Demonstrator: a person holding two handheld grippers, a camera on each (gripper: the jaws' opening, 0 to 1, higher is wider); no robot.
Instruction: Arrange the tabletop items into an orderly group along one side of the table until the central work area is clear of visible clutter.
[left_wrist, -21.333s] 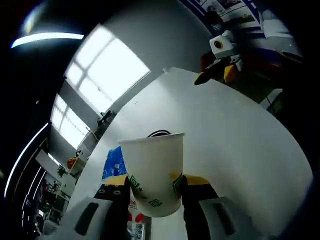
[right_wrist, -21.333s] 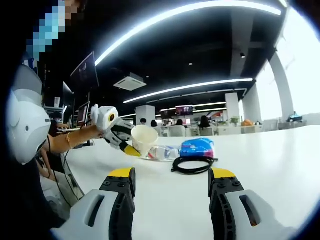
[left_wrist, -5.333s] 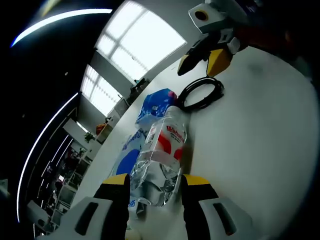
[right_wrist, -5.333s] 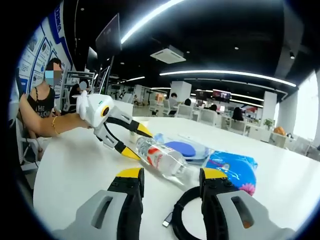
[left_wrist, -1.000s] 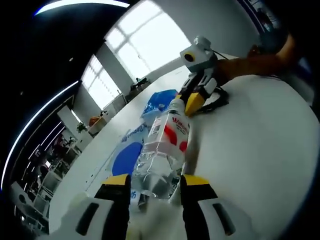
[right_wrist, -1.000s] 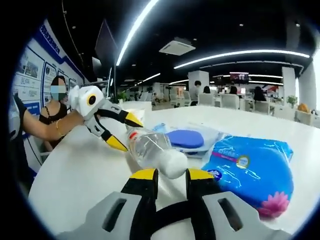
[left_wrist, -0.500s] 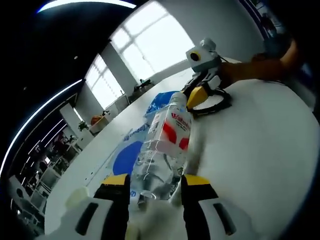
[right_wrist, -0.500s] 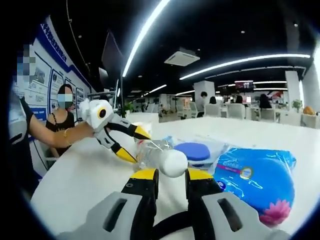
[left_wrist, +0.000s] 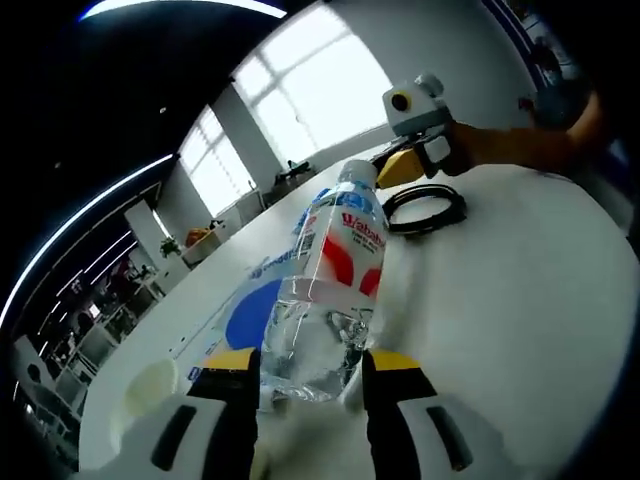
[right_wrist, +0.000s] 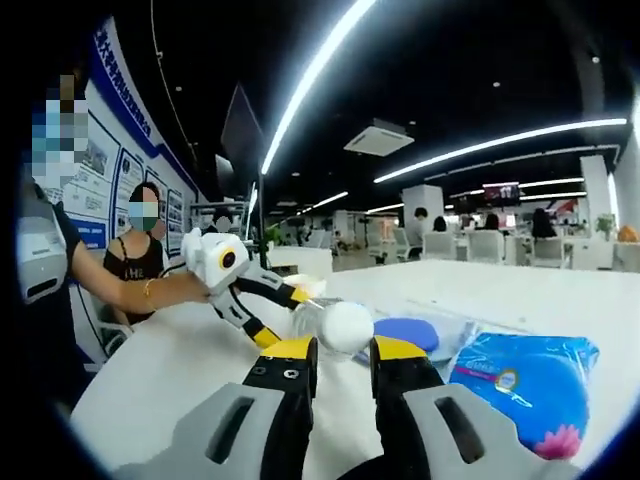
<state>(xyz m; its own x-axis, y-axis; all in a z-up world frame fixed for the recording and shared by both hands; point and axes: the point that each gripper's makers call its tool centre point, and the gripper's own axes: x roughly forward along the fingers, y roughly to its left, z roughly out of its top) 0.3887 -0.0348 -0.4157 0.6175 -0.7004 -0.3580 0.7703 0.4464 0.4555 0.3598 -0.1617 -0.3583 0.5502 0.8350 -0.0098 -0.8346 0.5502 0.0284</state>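
A clear plastic water bottle with a red and white label is held by its base in my left gripper, whose yellow jaws are shut on it. Its white cap points toward the right gripper view. There my left gripper comes in from the left, clamping the bottle. My right gripper has its jaws close together, with a strip of black cable low between them. In the left gripper view my right gripper is at the far edge of the black cable coil.
A blue tissue pack and a flat clear pack with a blue disc lie on the white table. A paper cup stands low left. A seated person is beyond the table's left edge.
My left gripper has tipped the bottle up off the table, its cap rising toward the right gripper. The right gripper view has also lifted, so the tissue pack sits lower in it.
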